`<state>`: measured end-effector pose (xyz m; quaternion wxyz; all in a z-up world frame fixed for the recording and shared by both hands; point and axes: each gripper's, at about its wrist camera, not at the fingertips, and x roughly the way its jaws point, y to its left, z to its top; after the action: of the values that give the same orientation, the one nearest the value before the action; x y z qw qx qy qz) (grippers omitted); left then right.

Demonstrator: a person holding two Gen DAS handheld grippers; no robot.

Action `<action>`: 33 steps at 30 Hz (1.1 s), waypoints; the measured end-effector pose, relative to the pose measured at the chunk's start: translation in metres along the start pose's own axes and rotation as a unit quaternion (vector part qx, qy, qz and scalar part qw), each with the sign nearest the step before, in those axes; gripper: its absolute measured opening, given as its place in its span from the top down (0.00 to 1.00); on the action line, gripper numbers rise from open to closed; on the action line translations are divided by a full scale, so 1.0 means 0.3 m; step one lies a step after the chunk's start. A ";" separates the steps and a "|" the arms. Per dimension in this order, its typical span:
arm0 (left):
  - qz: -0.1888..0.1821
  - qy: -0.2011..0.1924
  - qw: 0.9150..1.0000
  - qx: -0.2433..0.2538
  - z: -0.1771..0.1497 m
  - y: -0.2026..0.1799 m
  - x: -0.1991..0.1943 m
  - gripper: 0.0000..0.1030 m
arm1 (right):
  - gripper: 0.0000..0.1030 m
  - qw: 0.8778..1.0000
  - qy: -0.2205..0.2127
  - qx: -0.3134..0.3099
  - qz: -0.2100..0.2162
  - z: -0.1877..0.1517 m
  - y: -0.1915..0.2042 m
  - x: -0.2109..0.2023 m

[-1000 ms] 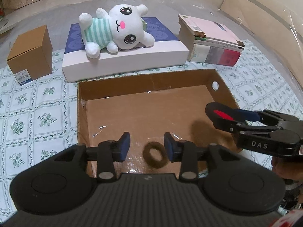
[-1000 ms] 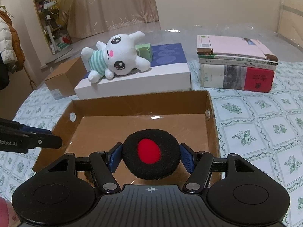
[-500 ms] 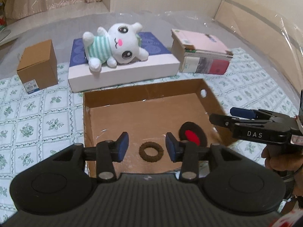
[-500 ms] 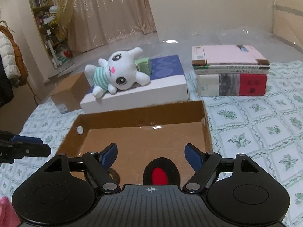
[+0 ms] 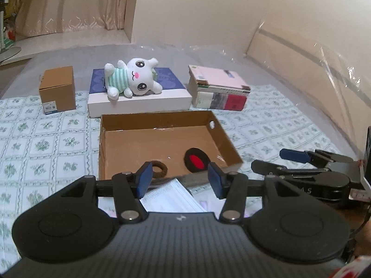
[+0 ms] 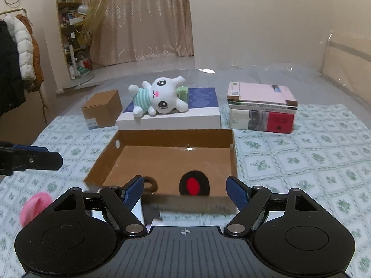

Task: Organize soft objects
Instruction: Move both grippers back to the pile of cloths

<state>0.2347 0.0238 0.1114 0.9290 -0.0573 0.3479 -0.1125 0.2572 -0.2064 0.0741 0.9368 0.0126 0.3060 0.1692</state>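
Note:
An open cardboard box [image 5: 157,118] [image 6: 174,136] lies on the floral cloth. On its floor lie a brown fuzzy ring [image 5: 160,169] [image 6: 150,184] and a black round pad with a red centre [image 5: 196,161] [image 6: 193,185]. My left gripper [image 5: 180,178] [image 6: 52,156] hovers over the box's near edge, its jaws opening with nothing between them. My right gripper [image 6: 185,190] [image 5: 273,161] stands open and empty, near the box's right front corner. A white plush bunny [image 5: 134,78] [image 6: 160,97] lies on a white box behind. A pink soft thing [image 6: 34,206] sits front left.
Behind the box stand a small brown carton [image 5: 58,90], the white box with a blue lid [image 5: 139,102] and a stack of books [image 5: 218,90]. A printed paper sheet [image 5: 171,197] lies under my left gripper. Clear plastic sheeting rises at the right.
Both grippers pulled back and up from the box. The right gripper let go of the black and red pad, which now lies in the box. The left jaws widened.

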 end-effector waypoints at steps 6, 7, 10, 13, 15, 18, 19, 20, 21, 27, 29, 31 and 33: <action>0.010 -0.024 1.000 0.008 -0.125 -0.046 -0.152 0.49 | 0.24 1.000 -0.010 -0.019 -0.011 -0.090 0.074 -0.149; 0.007 -0.025 1.000 0.003 -0.146 -0.048 -0.172 0.49 | 0.24 1.000 -0.011 -0.018 -0.012 -0.102 0.081 -0.167; 0.011 -0.029 0.999 -0.007 -0.209 -0.053 -0.221 0.48 | 0.24 1.000 -0.015 -0.015 -0.008 -0.147 0.105 -0.219; 0.020 -0.036 0.999 -0.013 -0.271 -0.057 -0.261 0.48 | 0.24 1.000 -0.018 -0.018 -0.006 -0.186 0.127 -0.260; 0.021 -0.038 0.999 -0.028 -0.307 -0.050 -0.281 0.48 | 0.24 1.000 -0.017 -0.018 -0.004 -0.208 0.139 -0.283; 0.024 -0.042 0.998 -0.040 -0.355 -0.045 -0.312 0.48 | 0.24 1.000 -0.013 -0.016 0.000 -0.237 0.152 -0.304; 0.027 -0.044 0.998 -0.041 -0.370 -0.045 -0.320 0.47 | 0.24 1.000 -0.012 -0.014 0.001 -0.248 0.156 -0.311; 0.031 -0.045 0.998 -0.041 -0.383 -0.043 -0.325 0.47 | 0.24 1.000 -0.011 -0.012 0.002 -0.261 0.158 -0.321; 0.037 -0.046 0.997 -0.040 -0.399 -0.044 -0.332 0.46 | 0.24 1.000 -0.009 -0.008 0.003 -0.271 0.159 -0.325; 0.053 -0.046 0.997 -0.041 -0.478 -0.042 -0.354 0.46 | 0.24 1.000 0.014 0.017 0.014 -0.349 0.165 -0.336; 0.058 -0.047 0.996 -0.039 -0.500 -0.042 -0.358 0.45 | 0.24 0.999 0.022 0.019 0.016 -0.375 0.171 -0.336; 0.061 -0.045 0.996 -0.041 -0.521 -0.039 -0.357 0.44 | 0.24 0.999 0.027 0.020 0.017 -0.398 0.176 -0.337; 0.064 -0.042 0.996 -0.042 -0.540 -0.036 -0.353 0.44 | 0.24 0.999 0.031 0.021 0.018 -0.414 0.178 -0.338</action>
<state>0.0486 0.0350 0.0588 0.9449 -0.0785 0.3158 -0.0354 0.0924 -0.1988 0.0377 0.9231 0.0324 0.3385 0.1795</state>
